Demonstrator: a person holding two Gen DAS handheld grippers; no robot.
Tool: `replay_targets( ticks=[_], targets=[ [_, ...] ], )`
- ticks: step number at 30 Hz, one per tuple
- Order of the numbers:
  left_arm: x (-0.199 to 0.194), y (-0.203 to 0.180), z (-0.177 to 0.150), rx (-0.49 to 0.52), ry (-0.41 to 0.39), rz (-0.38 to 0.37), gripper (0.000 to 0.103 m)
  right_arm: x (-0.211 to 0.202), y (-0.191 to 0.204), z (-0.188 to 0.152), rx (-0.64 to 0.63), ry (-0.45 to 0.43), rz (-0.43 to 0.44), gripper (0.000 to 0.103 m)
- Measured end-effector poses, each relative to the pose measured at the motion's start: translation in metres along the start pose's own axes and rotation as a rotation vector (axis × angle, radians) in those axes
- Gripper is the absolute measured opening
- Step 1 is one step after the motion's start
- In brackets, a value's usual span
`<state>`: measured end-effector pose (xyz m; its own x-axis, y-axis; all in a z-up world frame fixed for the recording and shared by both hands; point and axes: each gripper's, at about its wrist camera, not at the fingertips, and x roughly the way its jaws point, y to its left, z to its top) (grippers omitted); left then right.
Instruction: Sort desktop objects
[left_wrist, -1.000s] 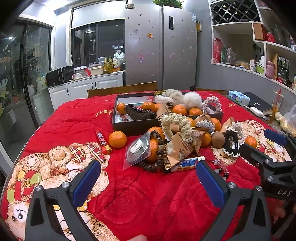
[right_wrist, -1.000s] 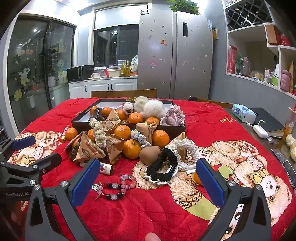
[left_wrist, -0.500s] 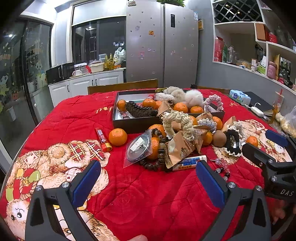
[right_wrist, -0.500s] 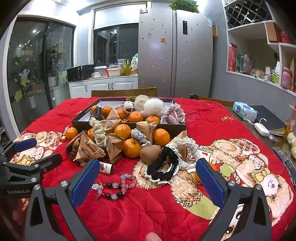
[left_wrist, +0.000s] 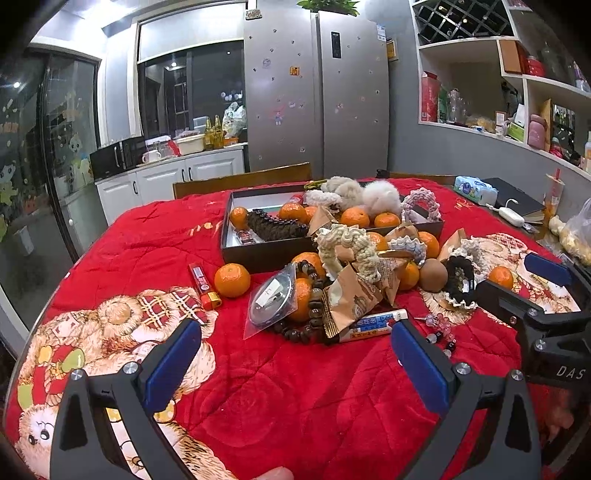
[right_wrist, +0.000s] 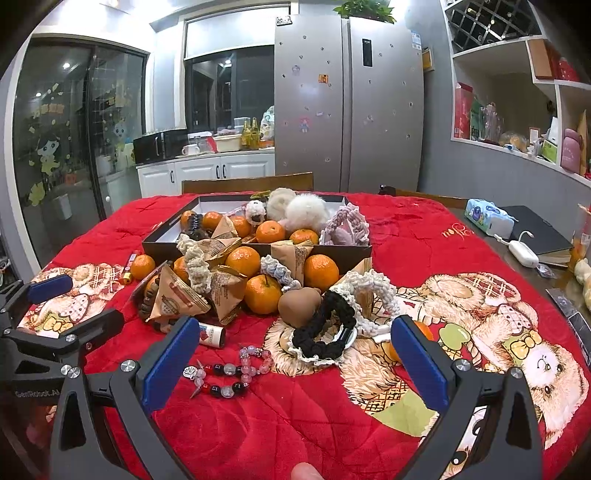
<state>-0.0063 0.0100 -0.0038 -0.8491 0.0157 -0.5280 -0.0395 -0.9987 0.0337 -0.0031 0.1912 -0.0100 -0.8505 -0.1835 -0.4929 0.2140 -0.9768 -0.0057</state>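
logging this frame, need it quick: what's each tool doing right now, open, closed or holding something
Left tool: open, holding nothing, above the red cloth.
Right tool: open, holding nothing, with the bead bracelet lying between its fingers.

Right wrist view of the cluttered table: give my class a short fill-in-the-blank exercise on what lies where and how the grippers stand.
1. The beaded bracelet lies on the ____ blanket.
2. The right gripper and the left gripper are both ____, holding nothing.
3. The fluffy white pom-pom sits inside the dark ____.
4. The black scrunchie touches the ____ egg-shaped object.

Missing words: red; open; box; brown
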Motion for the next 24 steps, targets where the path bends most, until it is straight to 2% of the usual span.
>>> replay_targets(
  ticks=[6, 17, 24],
  targets=[
    [-0.004, -0.003, 0.001, 0.017, -0.021, 0.002, 0.103, -0.001, 0.001, 0.000, -0.007, -0.006, -0.007, 0.103],
    [0.005, 0.001, 0.000, -0.005, 0.026, -0.016, 0.103, 0.006, -0.001, 0.000, 0.006, 0.029, 0.008, 0.103],
    [0.015, 0.003, 0.000, -0.017, 0.075, -0.033, 0.103, 0.019, -0.016, -0.001, 0.079, 0.091, 0.028, 0.103]
  ],
)
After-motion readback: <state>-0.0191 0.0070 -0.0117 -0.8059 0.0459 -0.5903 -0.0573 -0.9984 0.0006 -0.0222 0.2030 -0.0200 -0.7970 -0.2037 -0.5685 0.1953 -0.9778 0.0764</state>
